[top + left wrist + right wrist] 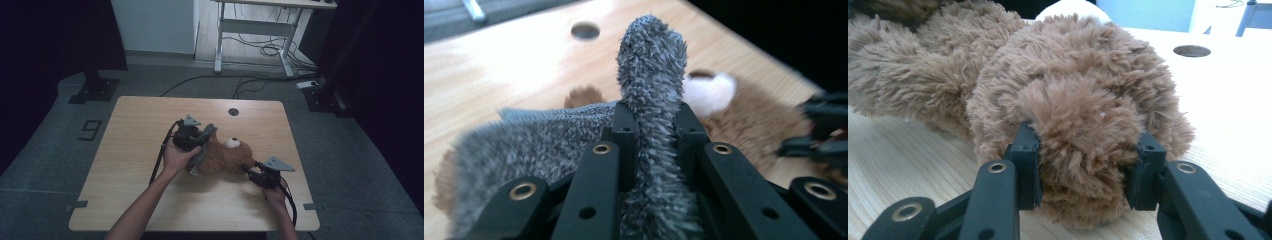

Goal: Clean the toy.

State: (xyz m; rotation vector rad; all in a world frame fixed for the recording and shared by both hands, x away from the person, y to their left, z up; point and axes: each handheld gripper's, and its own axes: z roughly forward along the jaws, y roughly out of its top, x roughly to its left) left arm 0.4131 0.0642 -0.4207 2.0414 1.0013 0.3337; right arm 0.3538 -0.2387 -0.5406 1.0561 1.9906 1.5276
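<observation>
Right hand-held gripper (1083,172) clamps the teddy bear (1058,95) to anchor it, while the left hand-held gripper (651,132) pinches its grey garment (651,70) to peel it away.

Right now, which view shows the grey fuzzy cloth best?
Left gripper view: the grey cloth rises up close between the left tool's jaws. High view shows it small over the brown teddy bear. Right gripper view shows bear fur.

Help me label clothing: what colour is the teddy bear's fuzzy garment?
Grey garment; left gripper view shows it best.
</observation>
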